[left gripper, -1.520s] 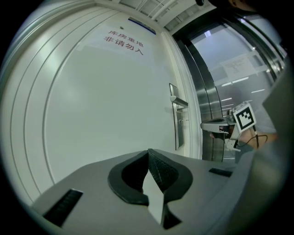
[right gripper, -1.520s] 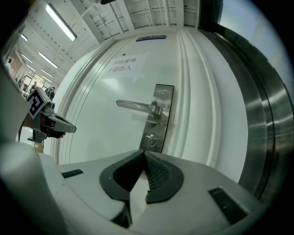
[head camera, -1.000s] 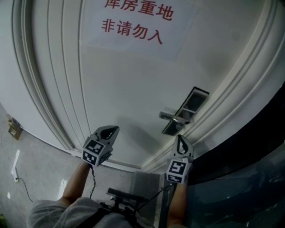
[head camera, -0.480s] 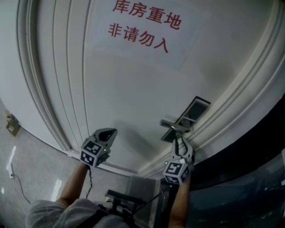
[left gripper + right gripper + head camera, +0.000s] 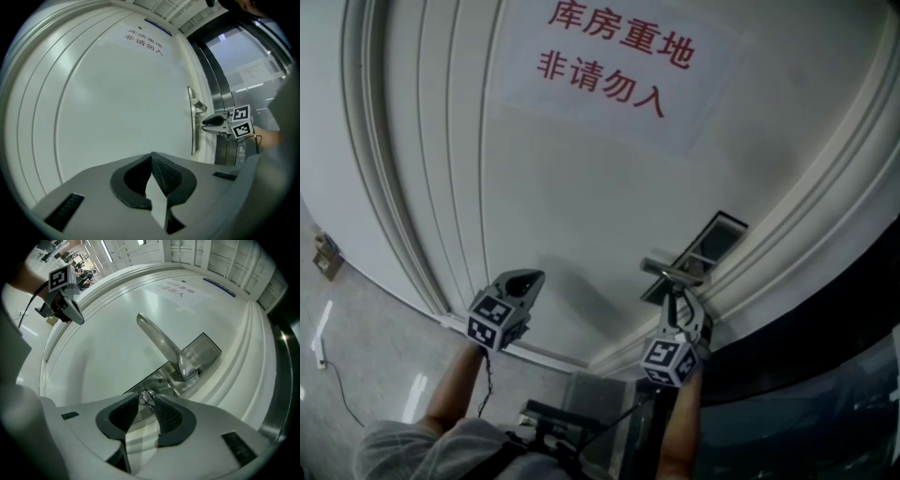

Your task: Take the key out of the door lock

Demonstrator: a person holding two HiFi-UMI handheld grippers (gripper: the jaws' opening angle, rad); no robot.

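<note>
At the door lock [image 5: 161, 378] my right gripper [image 5: 148, 401] is opening around the key [image 5: 148, 397] to pinch it; left gripper [image 5: 151, 157] pressed together, idle

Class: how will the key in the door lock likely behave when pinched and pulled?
The key looks thin metal: probably stiff, light, perhaps slippery. It sits between the right gripper's opening jaws, unpressed. Its ring may dangle.

Small silver key [image 5: 148, 398] with ring; seated in metal door lock [image 5: 161, 376]
</note>
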